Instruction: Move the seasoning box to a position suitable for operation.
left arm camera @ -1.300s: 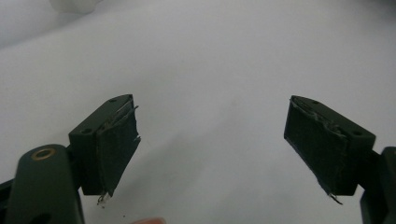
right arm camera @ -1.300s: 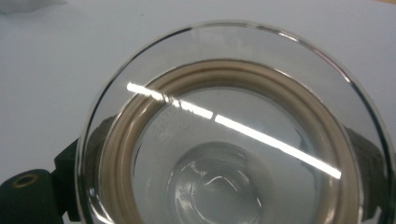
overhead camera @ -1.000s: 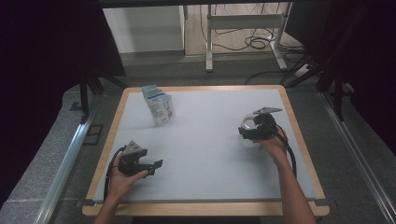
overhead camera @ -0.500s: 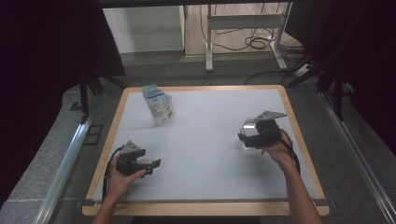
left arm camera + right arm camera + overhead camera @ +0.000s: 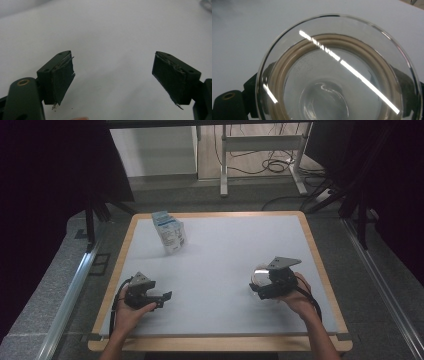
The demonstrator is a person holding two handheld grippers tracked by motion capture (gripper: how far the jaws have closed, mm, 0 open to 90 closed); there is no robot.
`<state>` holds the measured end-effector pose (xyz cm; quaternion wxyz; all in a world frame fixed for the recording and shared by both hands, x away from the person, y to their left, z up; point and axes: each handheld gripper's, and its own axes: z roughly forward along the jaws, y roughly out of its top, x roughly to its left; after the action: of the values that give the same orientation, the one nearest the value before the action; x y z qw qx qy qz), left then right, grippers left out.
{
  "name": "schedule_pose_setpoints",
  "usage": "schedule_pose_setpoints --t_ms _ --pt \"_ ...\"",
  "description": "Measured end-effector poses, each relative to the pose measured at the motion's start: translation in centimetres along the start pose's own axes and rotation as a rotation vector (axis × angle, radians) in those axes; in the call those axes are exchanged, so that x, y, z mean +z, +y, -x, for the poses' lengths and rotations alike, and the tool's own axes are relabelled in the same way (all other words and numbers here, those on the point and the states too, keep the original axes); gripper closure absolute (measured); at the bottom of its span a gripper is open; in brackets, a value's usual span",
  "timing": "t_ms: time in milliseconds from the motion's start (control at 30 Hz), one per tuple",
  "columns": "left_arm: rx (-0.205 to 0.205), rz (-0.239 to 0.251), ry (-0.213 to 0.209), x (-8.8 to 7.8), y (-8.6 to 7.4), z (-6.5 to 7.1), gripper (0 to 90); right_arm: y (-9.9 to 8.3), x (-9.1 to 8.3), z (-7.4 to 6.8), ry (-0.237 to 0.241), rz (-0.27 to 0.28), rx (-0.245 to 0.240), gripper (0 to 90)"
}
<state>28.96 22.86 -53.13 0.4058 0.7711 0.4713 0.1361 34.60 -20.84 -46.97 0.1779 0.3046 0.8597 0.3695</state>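
A round clear glass lid (image 5: 337, 75) with a beige seal ring sits between the jaws of my right gripper (image 5: 332, 85), which is shut on its rim. In the high view that gripper (image 5: 260, 286) holds the lid (image 5: 258, 272) low over the right side of the white table top (image 5: 225, 245). At the front left, my left gripper (image 5: 164, 298) rests in a hand. Its jaws stand wide open over bare white surface in the left gripper view (image 5: 112, 75), with nothing between them.
A small blue-and-white carton (image 5: 169, 232) stands upright at the back left of the table. A wooden rim (image 5: 320, 265) frames the white top. Beyond the table lie a grey floor, metal table legs (image 5: 223, 160) and cables.
My right gripper has carried the glass lid nearer to the front edge of the table. The left gripper has hardly moved.
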Motion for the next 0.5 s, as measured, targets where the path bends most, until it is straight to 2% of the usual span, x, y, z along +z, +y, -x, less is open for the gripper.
schedule_pose_setpoints --t_ms 67,200,233,300,367,500 --pt "0.006 -0.007 0.003 0.1 0.0 0.2 17.8 -0.4 0.7 0.5 0.026 -0.007 0.009 11.1" --pt "0.008 -0.003 0.005 0.0 0.1 0.2 17.7 -0.4 1.1 0.6 0.062 0.006 0.005 11.1" --pt "0.007 0.002 0.007 -0.1 0.1 0.2 17.8 -0.3 1.3 0.3 0.085 0.012 -0.002 11.1" --pt "0.012 0.002 0.011 -0.2 0.1 0.1 17.8 -0.2 1.3 0.2 0.091 0.014 -0.011 11.1" --pt "0.006 0.002 0.015 -0.3 0.0 0.0 17.8 0.1 1.6 -0.5 0.118 0.011 -0.052 11.1" --pt "0.007 0.001 0.014 -0.2 0.0 0.1 17.7 0.2 1.7 -0.7 0.134 0.009 -0.070 11.1"
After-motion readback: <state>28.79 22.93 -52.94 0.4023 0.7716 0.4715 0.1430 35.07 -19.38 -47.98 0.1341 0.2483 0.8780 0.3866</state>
